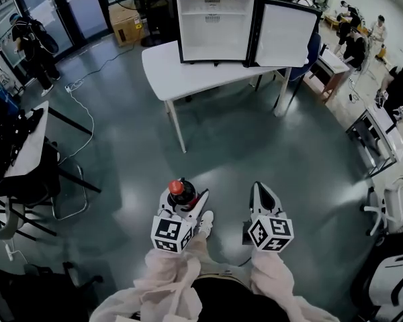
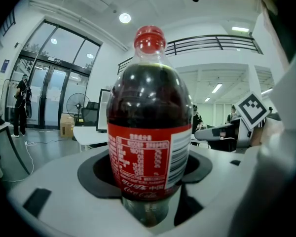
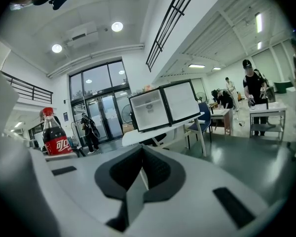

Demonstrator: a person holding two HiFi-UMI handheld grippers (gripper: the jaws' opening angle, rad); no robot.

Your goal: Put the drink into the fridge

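One bottle point(image 2: 148, 132), upright with its cap on top, is clamped between the fingers point(image 2: 59, 181) of the left gripper point(image 1: 183, 198); the right gripper point(image 1: 259, 192) has its fingers together on nothing. The open fridge point(image 1: 215, 29) stands on the bench point(image 1: 168, 72) straight ahead and well apart (door swung right), so the left side likely leads.

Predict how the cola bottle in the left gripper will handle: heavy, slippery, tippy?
Probably heavy for its size: the bottle looks nearly full. Likely stiff, being full with the cap on. Tall and narrow, so it may tip if set down carelessly.
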